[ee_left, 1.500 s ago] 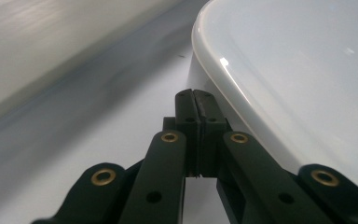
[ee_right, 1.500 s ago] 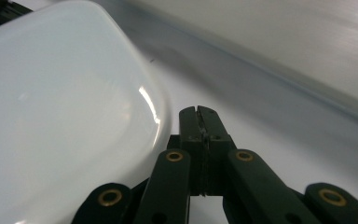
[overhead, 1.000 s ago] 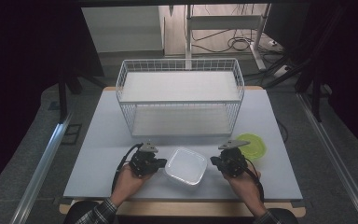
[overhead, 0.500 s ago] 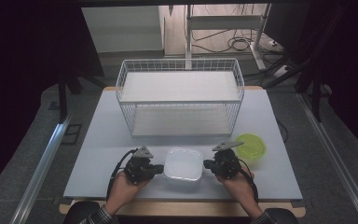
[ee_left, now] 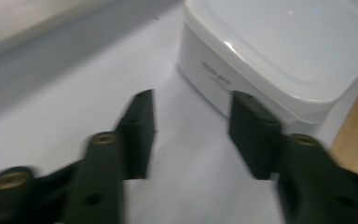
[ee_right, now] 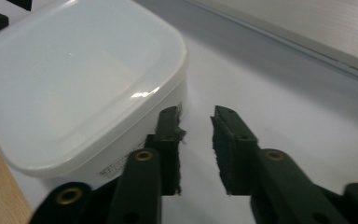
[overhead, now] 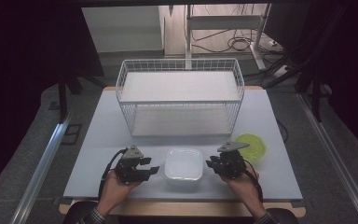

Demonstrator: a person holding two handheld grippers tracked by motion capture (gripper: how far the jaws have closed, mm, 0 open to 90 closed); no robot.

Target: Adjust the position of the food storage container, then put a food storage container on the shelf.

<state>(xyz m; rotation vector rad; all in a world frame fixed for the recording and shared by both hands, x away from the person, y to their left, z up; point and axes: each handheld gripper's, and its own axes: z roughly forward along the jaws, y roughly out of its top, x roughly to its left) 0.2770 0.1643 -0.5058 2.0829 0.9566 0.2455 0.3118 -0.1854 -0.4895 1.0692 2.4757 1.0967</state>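
Sitting near the front edge of the desk (overhead: 98, 140), about the middle: a white box (overhead: 183, 164) with its lid on. Lying flat on the pale grey top, nothing gripping it.

Hovering just left of the white box: the left gripper (overhead: 153, 170), held in a hand. Jaws standing wide apart, holding nothing, pointing at the box's near corner in the left gripper view, where the white box (ee_left: 279, 51) is showing a little grey print on its side. Not touching it.

Hovering just right of the box: the right gripper (overhead: 209, 164), held in the other hand. Jaws parted by a narrow gap, holding nothing. In the right gripper view, one jaw looking very close to the side of the white box (ee_right: 74, 88); touching or not, hard to tell.

Resting near the right edge of the desk, just behind the right gripper: a green lid (overhead: 251, 146), round and flat.

Standing toward the back edge of the desk: a white wire rack (overhead: 179, 95) with two shelves, both bare.

Showing along the front edge: a strip of light wood under the grey top.

Running down both sides of the desk: metal rails (overhead: 42, 163) on a grey floor. Lying on the floor behind the desk: black cables (overhead: 237, 44) by a white stand. Looking dark all around.
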